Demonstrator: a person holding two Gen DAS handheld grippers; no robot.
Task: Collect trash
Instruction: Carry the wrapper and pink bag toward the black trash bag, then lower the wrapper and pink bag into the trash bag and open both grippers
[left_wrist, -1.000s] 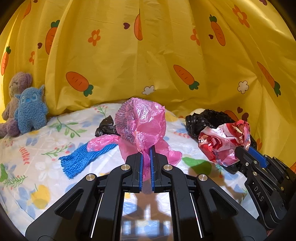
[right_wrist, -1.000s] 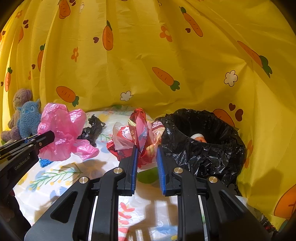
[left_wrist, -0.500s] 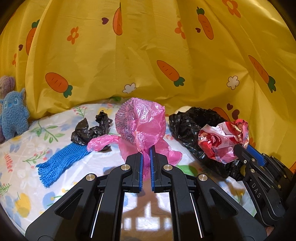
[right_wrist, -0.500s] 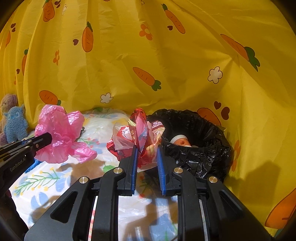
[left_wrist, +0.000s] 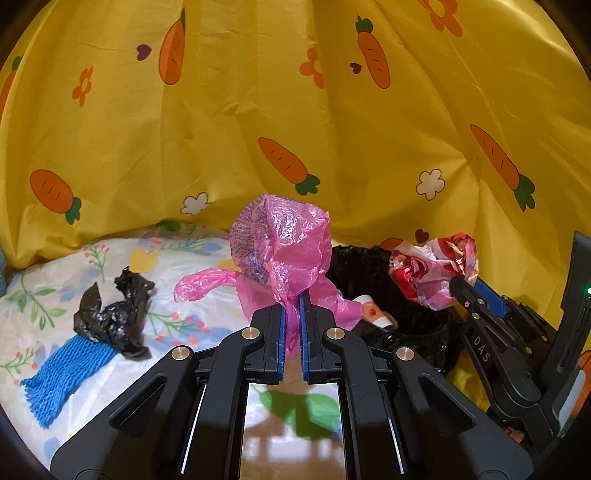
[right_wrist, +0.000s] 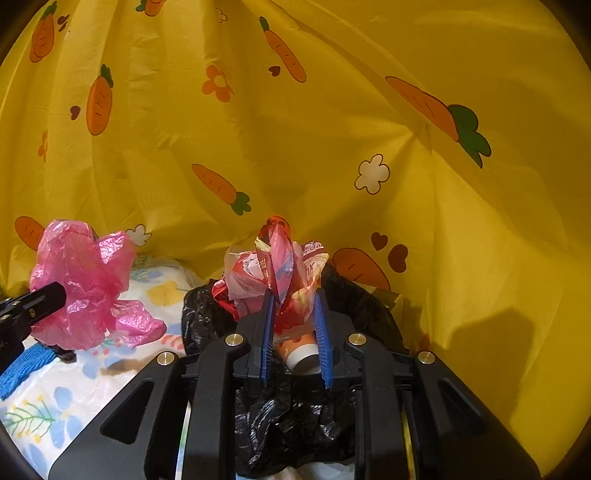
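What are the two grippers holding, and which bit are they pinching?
The left gripper pinches the pink plastic bag by its lower bunched part. The right gripper holds the red and white wrapper by its lower part.

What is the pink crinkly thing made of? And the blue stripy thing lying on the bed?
The pink bag looks like thin, see-through plastic film: it is shiny and crumpled, with print showing through. The blue strip looks like knitted yarn, soft and matte: you can see rows of stitches and a fringed end. It might be wool or acrylic; the look leaves that open.
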